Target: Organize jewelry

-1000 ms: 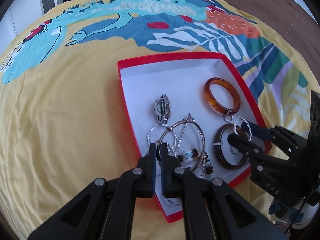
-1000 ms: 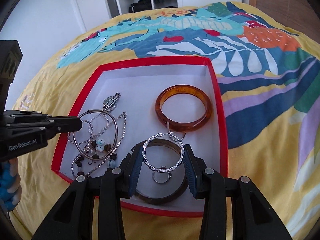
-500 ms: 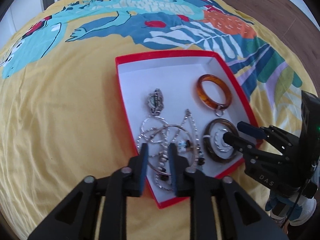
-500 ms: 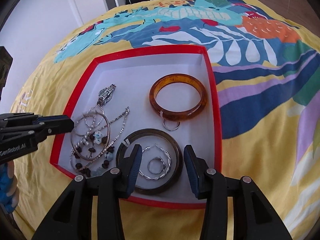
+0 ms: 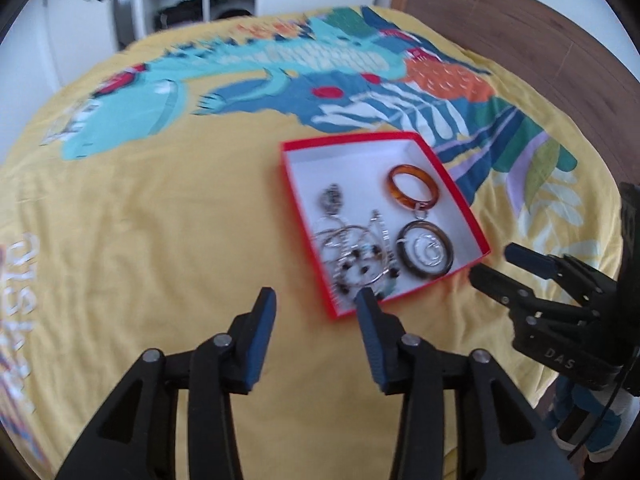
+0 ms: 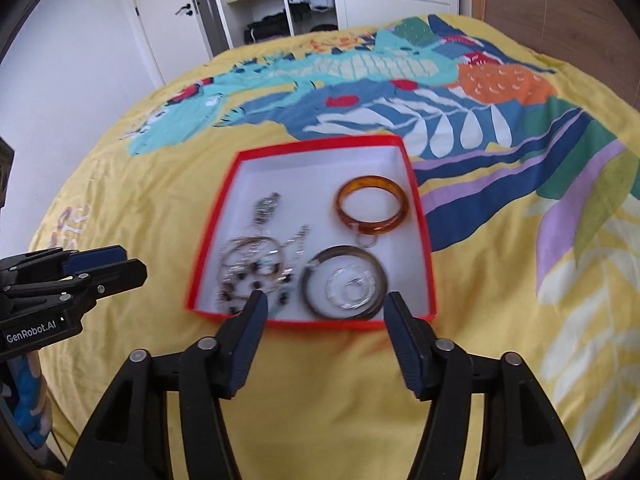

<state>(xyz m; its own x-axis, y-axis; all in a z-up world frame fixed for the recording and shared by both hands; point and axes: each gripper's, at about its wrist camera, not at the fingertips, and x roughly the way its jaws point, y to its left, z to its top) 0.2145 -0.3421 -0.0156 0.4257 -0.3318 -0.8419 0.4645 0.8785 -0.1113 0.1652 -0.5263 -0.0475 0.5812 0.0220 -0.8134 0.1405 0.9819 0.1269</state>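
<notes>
A red box with a white floor (image 5: 400,136) (image 6: 316,146) lies on the bed. In it are an amber bangle (image 5: 414,187) (image 6: 373,205), a dark bangle (image 5: 427,250) (image 6: 345,282) with silver twisted hoops (image 6: 350,286) inside it, a tangle of silver hoops and a beaded chain (image 5: 356,256) (image 6: 256,264), and a small silver piece (image 5: 332,199) (image 6: 266,208). My left gripper (image 5: 316,300) (image 6: 116,266) is open and empty, near the box's front left. My right gripper (image 6: 324,304) (image 5: 500,264) is open and empty at the box's front edge.
The box rests on a yellow bedspread (image 5: 160,220) (image 6: 520,320) with a blue and teal print. A wooden headboard (image 5: 540,40) runs along the right. An open wardrobe (image 6: 288,0) and white doors stand beyond the bed.
The right gripper let the silver hoops down inside the dark bangle and opened. The left gripper released the hoop tangle and opened wide. Both pulled back from the box.
</notes>
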